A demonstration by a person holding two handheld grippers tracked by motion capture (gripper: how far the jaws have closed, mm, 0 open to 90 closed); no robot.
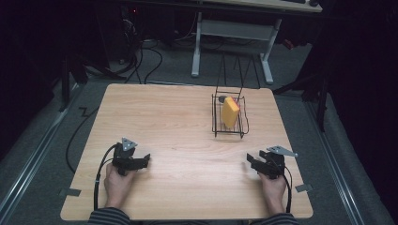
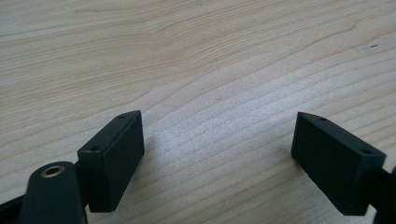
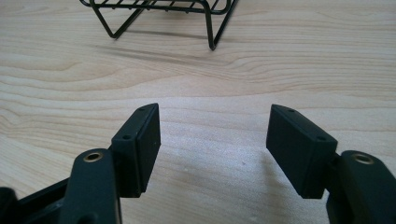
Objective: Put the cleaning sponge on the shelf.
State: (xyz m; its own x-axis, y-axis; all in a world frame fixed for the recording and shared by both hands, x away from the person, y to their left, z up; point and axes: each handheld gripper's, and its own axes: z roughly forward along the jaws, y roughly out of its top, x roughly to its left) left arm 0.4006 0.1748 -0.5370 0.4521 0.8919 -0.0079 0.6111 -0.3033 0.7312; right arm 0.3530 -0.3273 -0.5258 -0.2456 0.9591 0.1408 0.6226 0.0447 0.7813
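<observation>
One yellow block (image 1: 229, 111) upright, tilted in basket (image 1: 216, 123)

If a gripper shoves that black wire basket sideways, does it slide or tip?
The black wire basket probably slides first: it looks light and stands on thin wire feet on the smooth wooden table. A high push could tip it, since its tall handles stand upright. The yellow block leaning inside may shift.

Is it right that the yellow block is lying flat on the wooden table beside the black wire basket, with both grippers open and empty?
Not quite. The yellow block stands inside the black wire basket, not beside it; the high view shows this. The rest holds: the left gripper and right gripper are open and empty over the wooden table.
</observation>
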